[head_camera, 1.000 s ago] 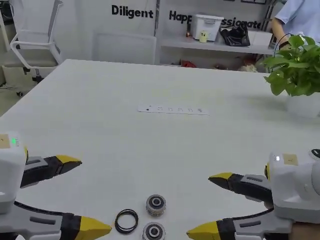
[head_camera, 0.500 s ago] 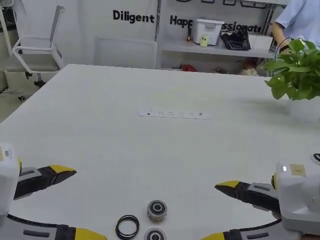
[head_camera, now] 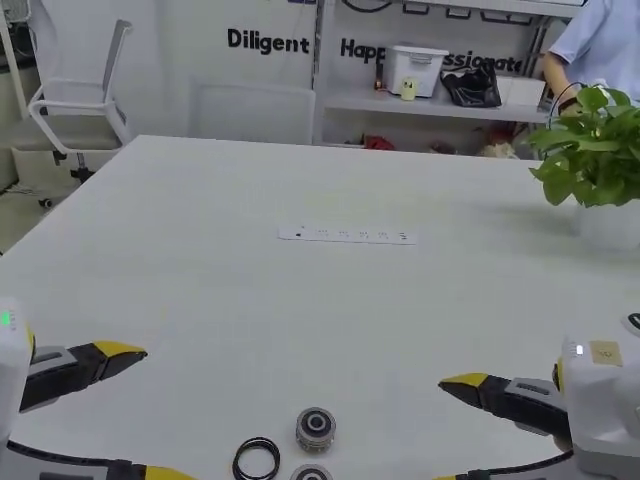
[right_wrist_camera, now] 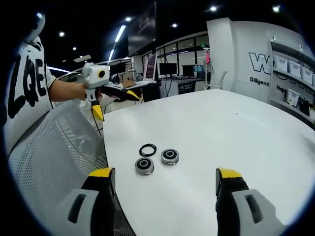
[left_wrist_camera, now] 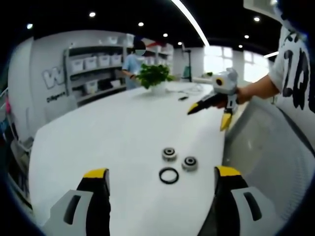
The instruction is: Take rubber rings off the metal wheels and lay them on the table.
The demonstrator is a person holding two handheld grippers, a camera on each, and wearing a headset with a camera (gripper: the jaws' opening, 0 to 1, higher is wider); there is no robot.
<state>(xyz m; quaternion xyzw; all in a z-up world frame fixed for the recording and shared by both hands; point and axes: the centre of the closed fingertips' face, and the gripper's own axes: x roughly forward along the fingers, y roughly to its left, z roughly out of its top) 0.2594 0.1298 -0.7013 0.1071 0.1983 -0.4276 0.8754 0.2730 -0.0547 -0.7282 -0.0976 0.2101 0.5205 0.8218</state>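
Both claws have drawn back and a little apart from the work in the past second, while the head view itself has tipped up and carried the whole scene lower. Wide open and empty, the left claw (left_wrist_camera: 161, 173) and the right claw (right_wrist_camera: 164, 173) hang over the near edge of the tabletop (head_camera: 300, 300), one on each side of the parts. Closest to the person lie a loose black ring (head_camera: 256, 458), already flat on the tabletop, and just beside it the near wheel (right_wrist_camera: 144, 166). The far wheel (head_camera: 316, 427) lies flat close behind, touching neither. Which wheel has rubber left on it is too small to tell for sure, though a dark band seems to edge the near wheel in the right gripper view. The step in hand looks to be the approach for the next ring. It would go best with one claw narrowed and closed across a wheel's metal sides to pin it. The other would nip the rubber with its yellow tips alone and roll it over the rim. A small wheel on this smooth top would likely skate away from a single claw. The freed ring belongs beside the first, clear of both wheels. Farther off, a power strip (head_camera: 345, 235) lies mid-tabletop and a plant (head_camera: 590, 150) stands at the far right. A person (head_camera: 590, 40) is by the shelf (head_camera: 430, 98).
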